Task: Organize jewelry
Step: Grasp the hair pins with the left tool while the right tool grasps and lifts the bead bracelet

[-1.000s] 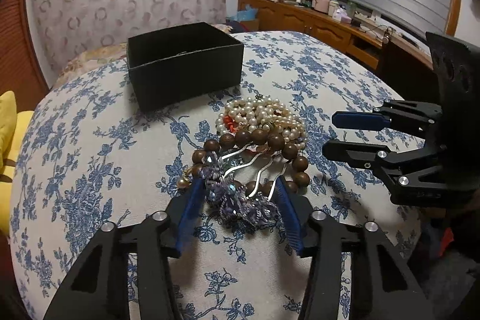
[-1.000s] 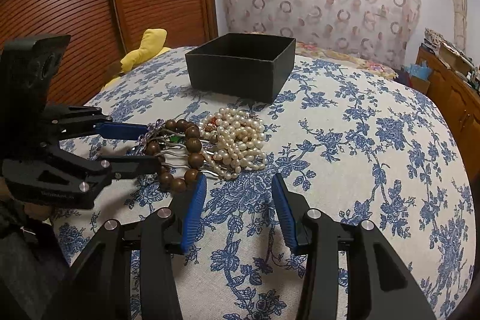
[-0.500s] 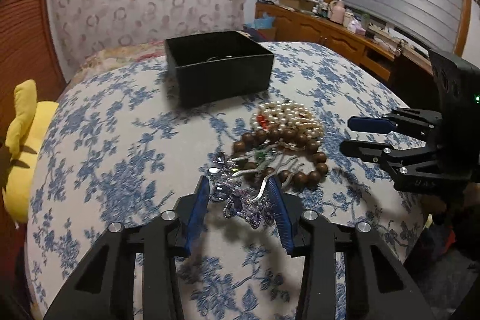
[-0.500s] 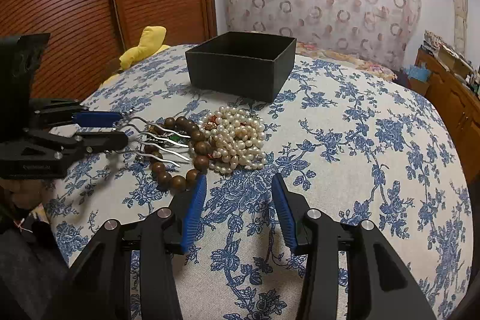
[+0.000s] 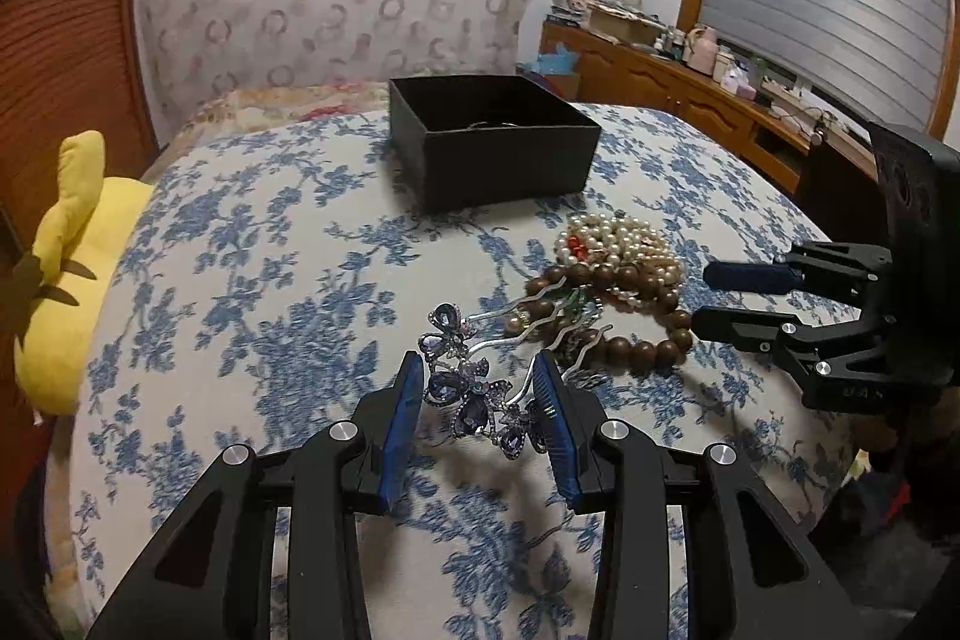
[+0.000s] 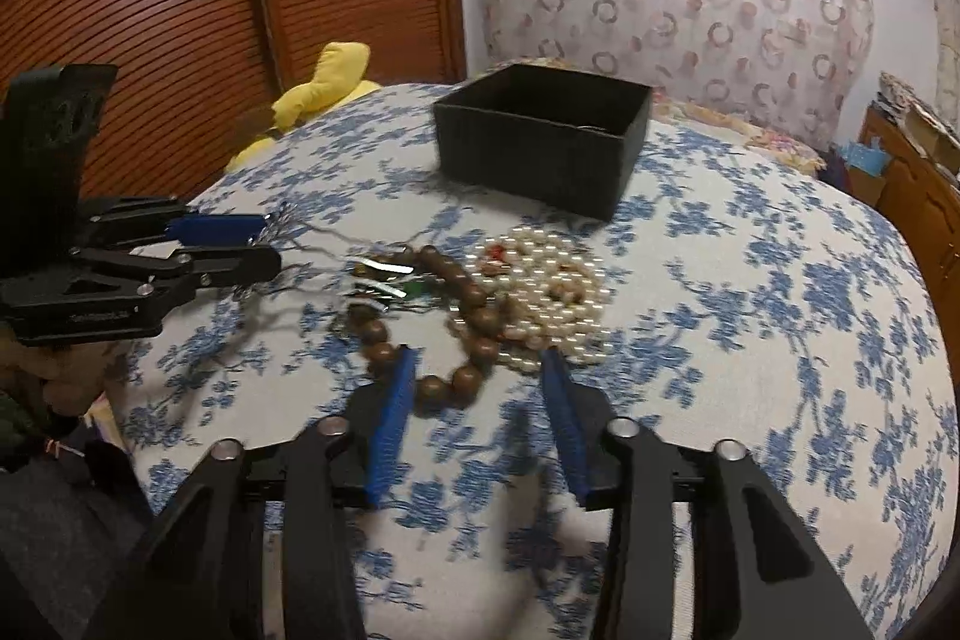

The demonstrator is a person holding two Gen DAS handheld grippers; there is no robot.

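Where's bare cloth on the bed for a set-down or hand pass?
Free: the floral bedspread between the yellow plush and the black box; also the wide stretch right of the pearl necklace in the right wrist view. Crowded: pearls, wooden bead bracelet and hair comb in front of the box.

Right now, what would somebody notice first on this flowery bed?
A sparkly purple hair comb sits gripped in the left gripper. Beside it lie brown wooden beads tangled with white pearls, the closing right gripper nearing the beads. Behind them stands an open black box.
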